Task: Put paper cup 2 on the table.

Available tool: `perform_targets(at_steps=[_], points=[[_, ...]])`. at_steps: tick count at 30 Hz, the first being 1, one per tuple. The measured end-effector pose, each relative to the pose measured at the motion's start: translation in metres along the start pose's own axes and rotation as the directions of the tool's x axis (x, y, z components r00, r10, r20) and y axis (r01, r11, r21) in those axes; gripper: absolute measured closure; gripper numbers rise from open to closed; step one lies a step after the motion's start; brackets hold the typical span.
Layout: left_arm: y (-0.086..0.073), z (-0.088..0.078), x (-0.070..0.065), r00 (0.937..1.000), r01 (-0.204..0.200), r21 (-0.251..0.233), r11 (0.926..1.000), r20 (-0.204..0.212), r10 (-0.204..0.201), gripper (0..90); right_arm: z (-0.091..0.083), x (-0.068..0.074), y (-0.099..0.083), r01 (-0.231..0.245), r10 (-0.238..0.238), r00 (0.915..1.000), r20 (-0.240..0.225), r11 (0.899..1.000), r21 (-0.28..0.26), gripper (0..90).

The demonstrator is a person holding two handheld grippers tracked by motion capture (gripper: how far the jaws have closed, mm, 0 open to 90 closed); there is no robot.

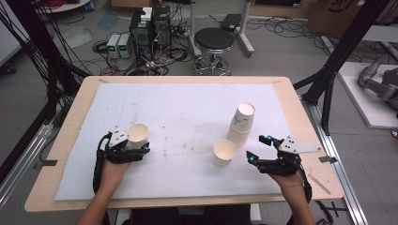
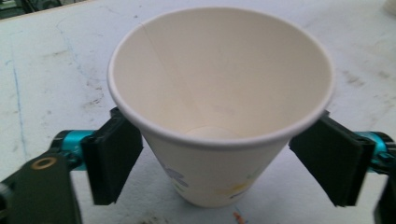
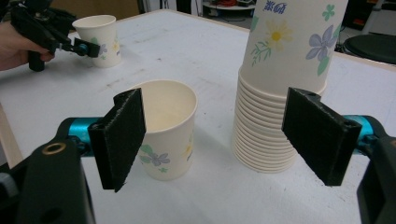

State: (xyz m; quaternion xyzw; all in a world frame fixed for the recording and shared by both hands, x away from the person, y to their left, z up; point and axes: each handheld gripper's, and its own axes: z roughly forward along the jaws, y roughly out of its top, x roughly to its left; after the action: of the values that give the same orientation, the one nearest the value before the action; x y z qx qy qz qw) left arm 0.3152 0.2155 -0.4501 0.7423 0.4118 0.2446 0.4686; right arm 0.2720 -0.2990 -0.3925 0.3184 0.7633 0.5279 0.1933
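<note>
The paper cup [image 2: 219, 112] stands upright on the white mat [image 1: 187, 112] of the desk [image 1: 75, 112], well to the left of the stack of cups [image 1: 241, 124], which serves as the landmark here. The left gripper [image 1: 133, 149] sits around this cup with its fingers [image 2: 114, 158] spread wide: in the left gripper view both pads stand just clear of the cup wall below the rim, so the cup is between them but not pressed. Just in front and left of the stack stands a second single cup [image 1: 224, 152], upright and empty. The right gripper [image 1: 260, 149] rests just to the right of that cup and in front of the stack, its fingers [image 3: 122, 137] wide apart and holding nothing; from its own view the single cup and the stack both lie ahead of it. The likely trouble is at the left: a light, empty cup tips easily, and if the hand draws back at a slant, one pad could catch the rim and drag or topple it. On the right, a careless reach could nudge the tall stack, which leans slightly, and knock it over.
</note>
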Motion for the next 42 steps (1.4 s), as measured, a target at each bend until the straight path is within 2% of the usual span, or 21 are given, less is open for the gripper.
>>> perform_targets(at_steps=[6,8,12,17,18,20,22,27,35,42], points=[[0.002,-0.02,-0.001,0.9997,0.015,-0.09,0.9958,0.019,-0.014,15.7,-0.001,-0.001,0.0,-0.001,0.001,1.0,0.005,1.0,-0.002,22.3],[0.003,-0.027,-0.001,0.9997,0.016,-0.13,0.9914,0.02,-0.014,15.8,-0.002,-0.002,0.0,-0.002,0.002,1.0,0.009,1.0,-0.001,22.3],[0.006,-0.043,-0.002,0.9999,0.01,-0.209,0.9778,0.01,-0.008,15.8,-0.003,-0.003,-0.001,-0.004,0.004,0.9999,0.015,1.0,-0.001,22.3],[0.006,-0.064,0.0,0.9995,0.024,-0.318,0.9478,0.026,-0.017,15.8,-0.004,-0.004,-0.002,-0.005,0.005,0.9995,0.032,1.0,0.002,22.3],[0.005,-0.068,0.001,0.9995,0.026,-0.34,0.9402,0.028,-0.017,15.8,-0.004,-0.005,-0.003,-0.003,0.003,0.9994,0.036,1.0,0.002,22.3],[0.003,-0.075,0.003,0.9989,0.032,-0.391,0.9198,0.044,-0.016,15.8,-0.005,-0.005,-0.003,0.001,-0.001,0.9989,0.048,1.0,0.003,22.3],[0.001,-0.079,0.006,0.9981,0.051,-0.409,0.9112,0.053,-0.032,15.7,-0.006,-0.004,-0.003,0.005,-0.005,0.9982,0.06,1.0,0.004,22.3],[-0.003,-0.082,0.007,0.9982,0.053,-0.411,0.9102,0.048,-0.036,15.7,-0.008,-0.003,-0.003,0.008,-0.008,0.9968,0.08,1.0,0.0,22.3],[-0.005,-0.081,0.005,0.9973,0.059,-0.401,0.9141,0.064,-0.036,16.0,-0.01,-0.004,-0.004,0.005,-0.004,0.9948,0.102,1.0,-0.005,22.3],[-0.005,-0.086,0.004,0.9975,0.053,-0.413,0.9093,0.065,-0.028,16.3,-0.009,0.001,0.0,0.013,-0.012,0.9956,0.093,1.0,-0.015,22.3]])
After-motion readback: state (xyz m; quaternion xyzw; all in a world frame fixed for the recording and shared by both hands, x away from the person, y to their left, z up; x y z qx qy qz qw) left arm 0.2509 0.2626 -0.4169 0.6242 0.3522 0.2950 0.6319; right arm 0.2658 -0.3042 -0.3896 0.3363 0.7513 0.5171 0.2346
